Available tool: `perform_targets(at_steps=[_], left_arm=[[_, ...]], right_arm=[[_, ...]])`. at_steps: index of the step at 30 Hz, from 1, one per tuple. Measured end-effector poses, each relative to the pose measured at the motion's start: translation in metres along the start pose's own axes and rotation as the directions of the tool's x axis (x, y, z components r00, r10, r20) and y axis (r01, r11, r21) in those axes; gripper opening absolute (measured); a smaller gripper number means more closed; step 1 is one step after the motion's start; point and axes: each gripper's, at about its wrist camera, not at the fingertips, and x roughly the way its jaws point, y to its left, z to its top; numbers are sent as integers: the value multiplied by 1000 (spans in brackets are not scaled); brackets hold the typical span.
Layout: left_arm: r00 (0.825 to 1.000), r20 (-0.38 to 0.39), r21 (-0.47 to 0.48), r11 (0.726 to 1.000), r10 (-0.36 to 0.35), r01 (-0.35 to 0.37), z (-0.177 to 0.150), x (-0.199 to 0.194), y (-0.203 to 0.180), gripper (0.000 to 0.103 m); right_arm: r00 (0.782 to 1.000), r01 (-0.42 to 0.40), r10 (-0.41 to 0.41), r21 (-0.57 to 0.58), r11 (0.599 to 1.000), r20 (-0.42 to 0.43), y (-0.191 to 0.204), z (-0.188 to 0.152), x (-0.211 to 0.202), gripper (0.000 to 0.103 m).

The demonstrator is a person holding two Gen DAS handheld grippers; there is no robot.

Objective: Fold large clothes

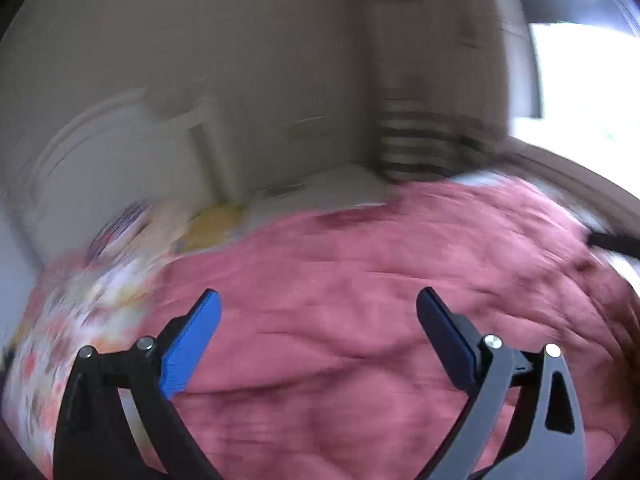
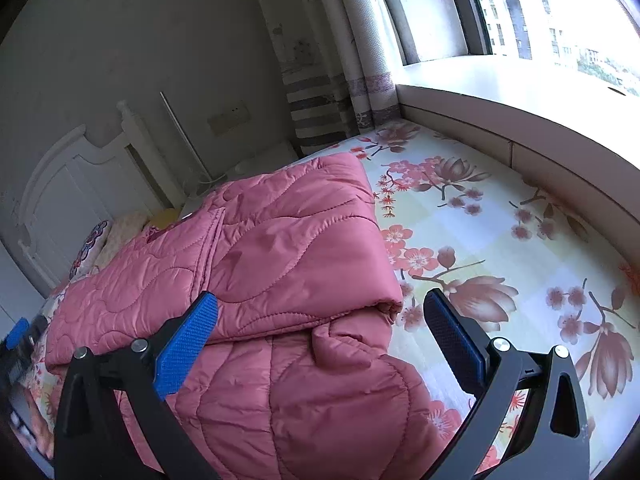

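A large pink quilted coat [image 2: 280, 264] lies on the bed, its upper part folded over in a thick layer with a lower part reaching toward me. My right gripper [image 2: 320, 304] is open and empty, hovering over the coat's near right corner. In the blurred left wrist view the coat [image 1: 360, 300] fills the middle, and my left gripper [image 1: 318, 300] is open and empty above it. The other gripper's blue tip [image 2: 16, 332] shows at the far left edge of the right wrist view.
The floral bedsheet [image 2: 500, 240] spreads to the right of the coat. A white headboard [image 2: 68, 200] and pillows [image 2: 120, 232] are at the far left. A striped curtain [image 2: 320, 108] and a window ledge [image 2: 500, 96] border the bed's far side.
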Motion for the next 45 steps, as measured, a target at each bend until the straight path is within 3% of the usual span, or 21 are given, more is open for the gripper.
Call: perform_targets(at_steps=[3,4,8,11,14,17,19,21,23,24,25,28,29,31,33,35,37,39,41,43,45], left_arm=[[997,-66,-224,974,28,-42,-12,28,67,97],[995,-102,-260,965,21,-47,-15,38,78,96],[950,-307,-350,935,-51,-62,-51,87,105,97],[957,-282,-399,916,-74,-47,-54,85,112,101],[947,-309,-415,909,-90,-49,-57,92,116,101],[945,-310,-432,901,-101,-45,-59,95,123,101],[944,-309,-446,894,-111,-41,-61,96,126,101],[944,-303,-471,882,-133,-27,-62,91,127,101],[944,-299,-477,879,-136,-25,-64,92,131,101],[945,-298,-478,878,-136,-24,-64,93,132,101],[947,-289,-484,875,-138,-20,-65,92,133,101],[973,-224,-451,891,-50,-58,-54,72,135,99],[987,-158,-433,899,-5,-65,-44,57,135,100],[999,-53,-406,914,-7,-15,-20,39,133,101],[999,-35,-365,931,-28,13,2,40,126,101],[997,-63,-276,961,-42,23,26,60,109,101],[990,-116,-230,972,-75,46,37,90,100,101],[967,-234,-234,971,-103,47,33,138,98,101],[929,-349,-264,964,-122,28,8,185,105,101],[937,-322,-266,963,-135,48,-1,188,108,101],[944,-313,-244,969,-104,26,0,184,104,101]], right_arm=[[1000,2,-2,-8,1000,-8,0,0,2,98],[1000,3,-3,-16,1000,-11,2,0,2,98],[1000,7,-7,-64,998,2,11,-2,-1,98],[997,70,-68,-99,993,25,25,1,-11,95],[999,13,-6,-173,985,43,63,9,-24,95],[999,8,8,-332,943,47,115,14,-17,94],[1000,-14,18,-412,911,6,147,14,3,94],[993,-66,17,-443,894,-113,166,8,41,94],[970,-52,-64,-458,888,-234,170,-8,83,94],[962,-49,-83,-462,886,-260,168,-17,95,96],[967,-61,-57,-448,892,-246,163,-23,101,97],[968,-83,-23,-411,908,-248,157,-20,97,98],[968,-89,-18,-410,908,-250,156,-20,97,98],[968,-84,-23,-413,907,-249,156,-20,97,98],[969,-79,-29,-418,905,-245,158,-20,97,98],[969,-81,-26,-415,906,-245,159,-22,100,98],[969,-82,-25,-414,906,-245,157,-22,98,98],[969,-86,-20,-413,907,-246,157,-22,98,99],[968,-97,-11,-414,905,-251,157,-21,100,99],[968,-94,-15,-416,904,-251,157,-22,100,99],[967,-99,-11,-410,907,-256,156,-22,100,99]])
